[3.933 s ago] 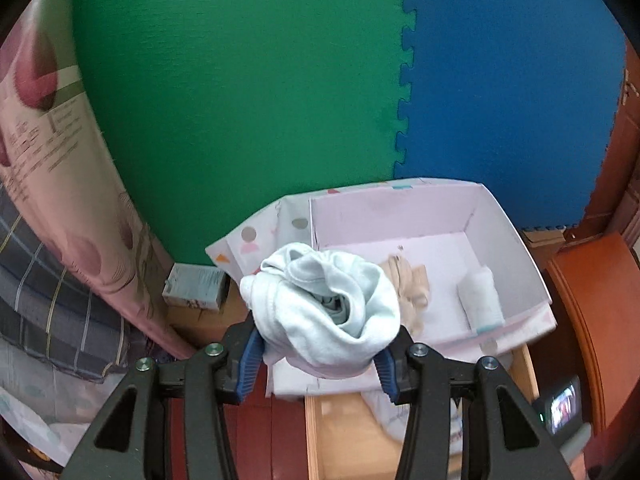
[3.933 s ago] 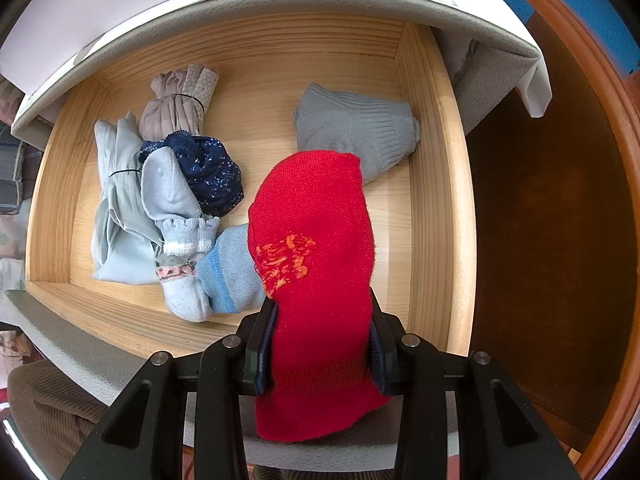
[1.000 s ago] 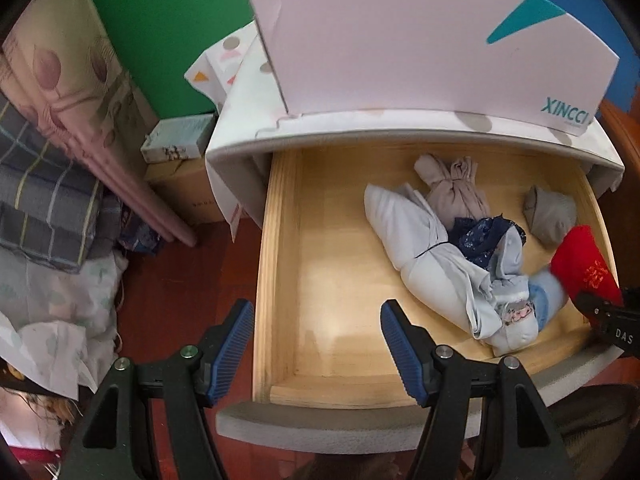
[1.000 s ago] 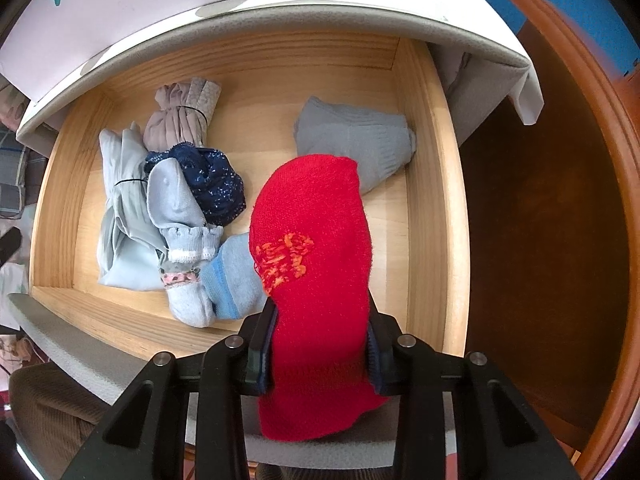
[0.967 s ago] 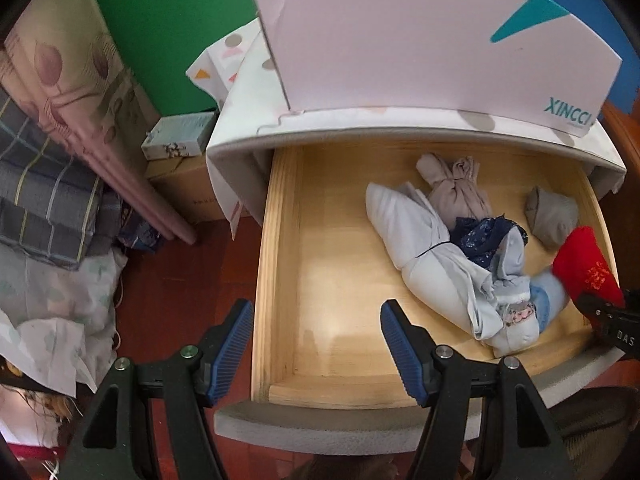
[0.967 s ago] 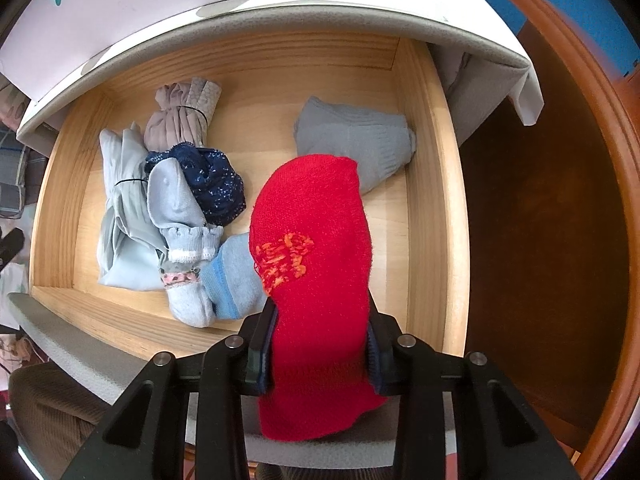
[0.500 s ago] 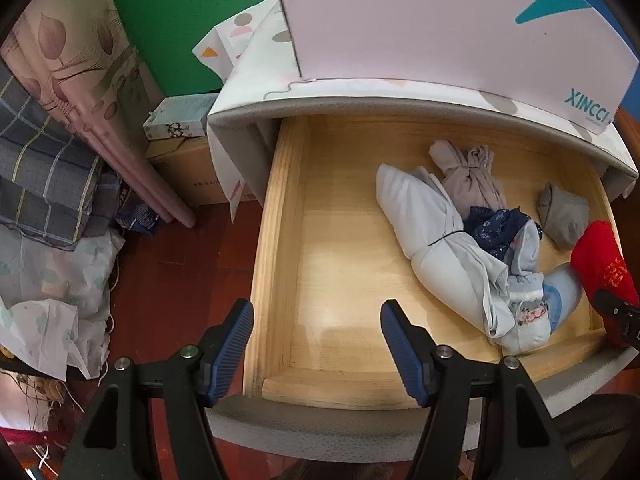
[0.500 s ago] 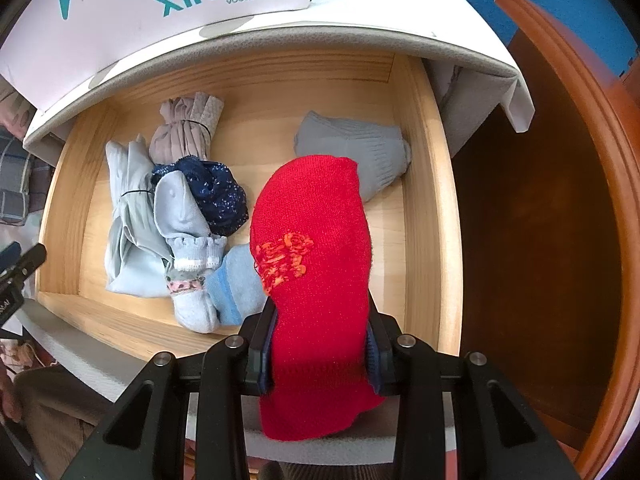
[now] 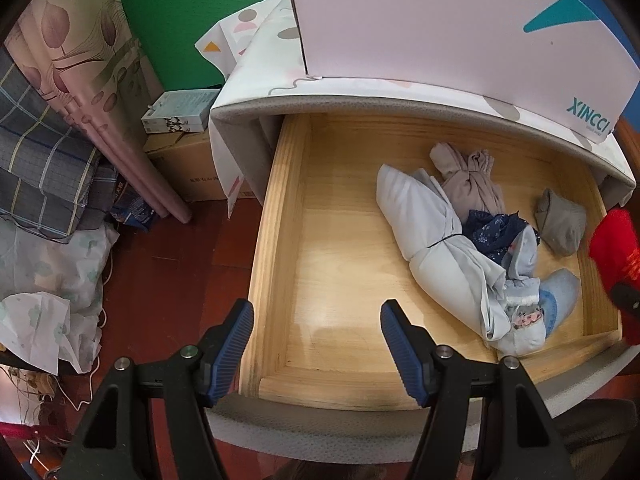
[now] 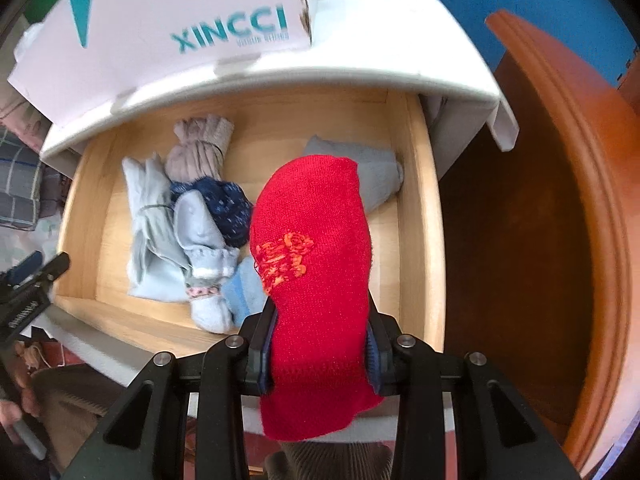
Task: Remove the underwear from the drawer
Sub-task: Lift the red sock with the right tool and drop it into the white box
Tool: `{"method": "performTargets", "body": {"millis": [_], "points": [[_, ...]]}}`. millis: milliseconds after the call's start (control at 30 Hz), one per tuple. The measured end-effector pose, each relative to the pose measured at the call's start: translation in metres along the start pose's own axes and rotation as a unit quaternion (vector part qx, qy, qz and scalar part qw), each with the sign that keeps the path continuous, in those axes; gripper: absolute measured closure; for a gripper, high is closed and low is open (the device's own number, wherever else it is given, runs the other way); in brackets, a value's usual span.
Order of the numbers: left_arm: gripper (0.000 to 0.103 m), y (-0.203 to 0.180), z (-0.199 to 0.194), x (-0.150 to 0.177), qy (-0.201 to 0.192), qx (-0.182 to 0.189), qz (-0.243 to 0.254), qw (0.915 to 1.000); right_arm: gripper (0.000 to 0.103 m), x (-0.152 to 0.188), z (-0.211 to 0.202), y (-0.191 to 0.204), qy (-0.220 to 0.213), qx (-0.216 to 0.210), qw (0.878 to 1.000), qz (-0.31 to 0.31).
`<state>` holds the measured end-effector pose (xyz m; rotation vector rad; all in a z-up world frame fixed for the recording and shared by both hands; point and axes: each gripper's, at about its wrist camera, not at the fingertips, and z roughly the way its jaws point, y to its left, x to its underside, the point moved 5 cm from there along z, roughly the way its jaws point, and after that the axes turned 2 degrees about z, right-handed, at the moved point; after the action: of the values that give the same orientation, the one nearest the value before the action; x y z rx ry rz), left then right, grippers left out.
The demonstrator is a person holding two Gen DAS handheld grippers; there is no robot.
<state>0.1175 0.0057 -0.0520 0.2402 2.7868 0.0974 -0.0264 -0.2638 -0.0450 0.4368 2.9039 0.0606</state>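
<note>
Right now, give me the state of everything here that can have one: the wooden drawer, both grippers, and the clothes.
Wooden drawer: pulled open.
Left gripper: open, empty, above the drawer's near left corner.
Right gripper: shut on the red knitted garment.
Pale blue bundle: rolled, tied with a thin band, lying in the drawer.
Beige bundle: rolled, in the drawer.
Grey folded piece: lying alone by the drawer's right wall.

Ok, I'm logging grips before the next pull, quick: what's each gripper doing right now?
Left gripper: open, holding nothing, above the wooden drawer.
Right gripper: shut on the red knit garment.
</note>
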Motion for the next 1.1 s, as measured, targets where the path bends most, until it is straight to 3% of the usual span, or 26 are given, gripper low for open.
{"method": "performTargets", "body": {"millis": [433, 733, 1100], "points": [[0.035, 0.003, 0.000, 0.001, -0.002, 0.007, -0.010, 0.9999, 0.070, -0.037, -0.081, 0.001, -0.058, 0.012, 0.998, -0.031], [0.035, 0.004, 0.001, 0.001, -0.003, 0.009, -0.015, 0.9998, 0.070, -0.086, -0.142, 0.006, -0.111, 0.016, 0.993, -0.045], [0.035, 0.008, -0.002, 0.000, -0.011, 0.018, -0.031, 0.9993, 0.070, -0.154, -0.151, 0.041, -0.135, 0.009, 0.989, -0.065]]}}
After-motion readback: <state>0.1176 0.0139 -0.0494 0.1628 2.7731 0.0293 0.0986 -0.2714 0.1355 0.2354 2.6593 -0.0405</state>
